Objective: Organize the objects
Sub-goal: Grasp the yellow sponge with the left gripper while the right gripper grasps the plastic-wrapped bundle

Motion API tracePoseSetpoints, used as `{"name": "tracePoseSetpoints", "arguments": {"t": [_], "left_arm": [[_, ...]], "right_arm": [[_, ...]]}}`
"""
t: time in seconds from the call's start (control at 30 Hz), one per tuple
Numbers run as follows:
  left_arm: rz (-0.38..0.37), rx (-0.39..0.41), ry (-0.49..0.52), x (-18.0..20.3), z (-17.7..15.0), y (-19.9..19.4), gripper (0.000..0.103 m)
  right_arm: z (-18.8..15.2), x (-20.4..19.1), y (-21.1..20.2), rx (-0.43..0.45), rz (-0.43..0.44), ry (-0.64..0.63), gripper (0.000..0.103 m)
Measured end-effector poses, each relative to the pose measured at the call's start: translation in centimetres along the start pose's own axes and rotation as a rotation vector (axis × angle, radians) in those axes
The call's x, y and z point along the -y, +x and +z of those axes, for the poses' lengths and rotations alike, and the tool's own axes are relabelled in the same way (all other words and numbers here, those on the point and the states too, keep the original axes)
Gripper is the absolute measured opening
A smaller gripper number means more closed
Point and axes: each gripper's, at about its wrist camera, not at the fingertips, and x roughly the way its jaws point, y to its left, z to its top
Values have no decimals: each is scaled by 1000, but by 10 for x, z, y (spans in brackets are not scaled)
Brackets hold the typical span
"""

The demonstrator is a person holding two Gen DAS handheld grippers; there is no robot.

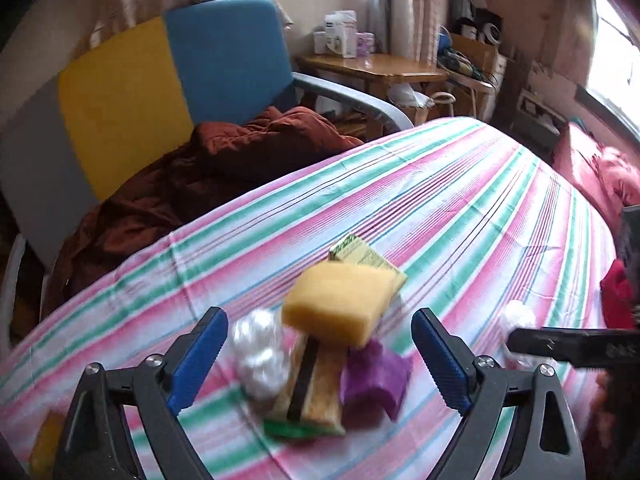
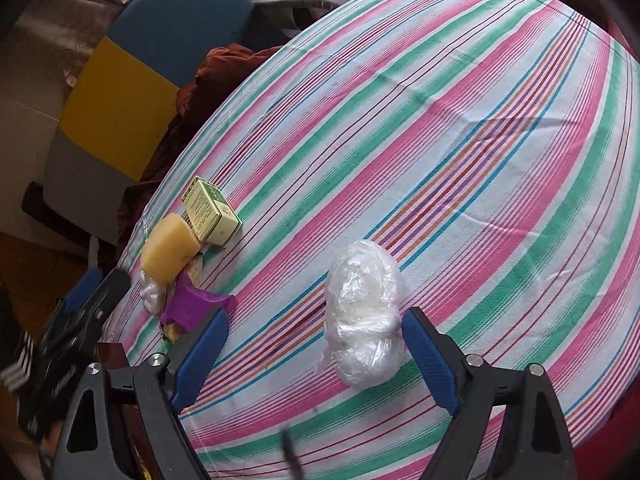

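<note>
Blue pads of your left claw (image 1: 318,354) sit wide apart, jaws spread, nothing pressed between them. Just past the fingertips lies a blurred pile on the striped tablecloth (image 1: 460,200): a yellow sponge (image 1: 340,308) on top, a tan-and-green scouring sponge with a dark band (image 1: 310,396) under it, a small clear plastic bundle (image 1: 258,360) touching its left side, a purple crumpled piece (image 1: 374,380) on its right. A green-and-cream box (image 1: 360,258) sits just behind the yellow sponge. Whether the sponge rests on the pile or hangs slightly over it, cannot tell; the blur is heavy.

Your right claw (image 2: 316,356) is also spread open, gripping nothing. A larger clear plastic bundle (image 2: 364,316) lies on the cloth between its pads, closer to the right pad, maybe touching it, hard to say. In the right wrist view the pile is off to the left near the table edge: yellow sponge (image 2: 170,254), box (image 2: 210,210), purple piece (image 2: 192,304), with the left claw's dark body (image 2: 80,320) beside them.

Beyond the table edge: a rust-brown quilted cloth (image 1: 192,176) heaped on a chair with blue and yellow back panels (image 1: 176,68). Further back, a wooden side table (image 1: 380,68) carrying white boxes.
</note>
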Motion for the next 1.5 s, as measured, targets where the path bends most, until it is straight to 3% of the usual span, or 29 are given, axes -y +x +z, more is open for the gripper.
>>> {"name": "tracePoseSetpoints", "arguments": {"t": [0.33,0.43,0.73,0.87,1.13,1.27,1.33,1.5], "left_arm": [[-46,-82,149,12,14,62,95],[-57,-130,141,11,11,76,67],[-118,25,-41,10,-14,1,64],[-104,37,-79,35,-57,-37,64],[64,-84,-128,73,-158,-45,64],[107,-19,-67,84,-175,-40,67],[86,24,-83,80,-180,-36,69],[37,17,-113,70,-174,-34,71]], "right_arm": [[1,3,5,-18,-23,4,90],[1,3,8,-24,-45,0,90],[2,2,15,-40,-100,-24,86],[4,10,12,-32,-80,19,85],[5,21,6,-25,-34,87,84],[5,14,11,-32,-76,41,84],[4,10,13,-33,-115,9,78],[1,0,14,-16,-219,-68,38]]}}
